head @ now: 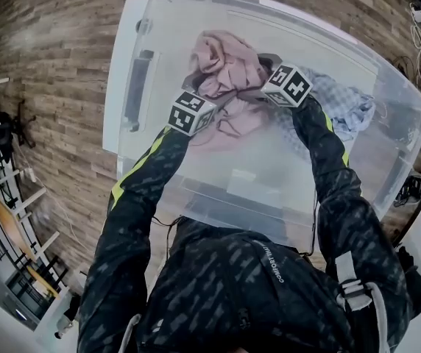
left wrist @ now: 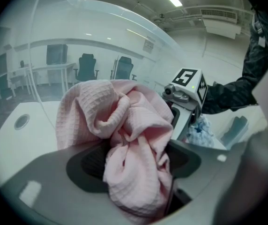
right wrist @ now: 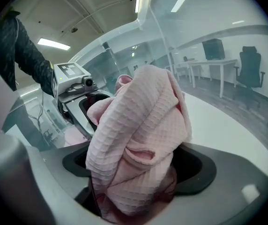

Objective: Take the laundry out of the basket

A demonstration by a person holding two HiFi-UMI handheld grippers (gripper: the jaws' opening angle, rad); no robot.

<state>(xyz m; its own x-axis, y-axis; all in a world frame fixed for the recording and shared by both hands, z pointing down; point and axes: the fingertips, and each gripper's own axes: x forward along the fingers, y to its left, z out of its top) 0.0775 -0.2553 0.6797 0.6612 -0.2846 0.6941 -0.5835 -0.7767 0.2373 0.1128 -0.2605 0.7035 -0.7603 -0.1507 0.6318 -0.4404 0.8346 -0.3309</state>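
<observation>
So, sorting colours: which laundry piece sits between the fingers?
The pink waffle cloth, between the fingers of the left gripper and right gripper; the blue checked one lies outside them.

**Dark flecked jacket, grey grippers topped with marker cubes**

The person wears a black jacket (head: 218,293) flecked with short grey dashes. A neon yellow-green stripe (head: 133,171) runs along each sleeve, and there is small white print (head: 271,265) near the chest. Grey webbing straps (head: 343,267) with a buckle lie over the shoulder. The left gripper (left wrist: 134,168) and right gripper (right wrist: 134,168) have matte grey jaws, and each carries a white cube (head: 192,112) of black square markers.
</observation>
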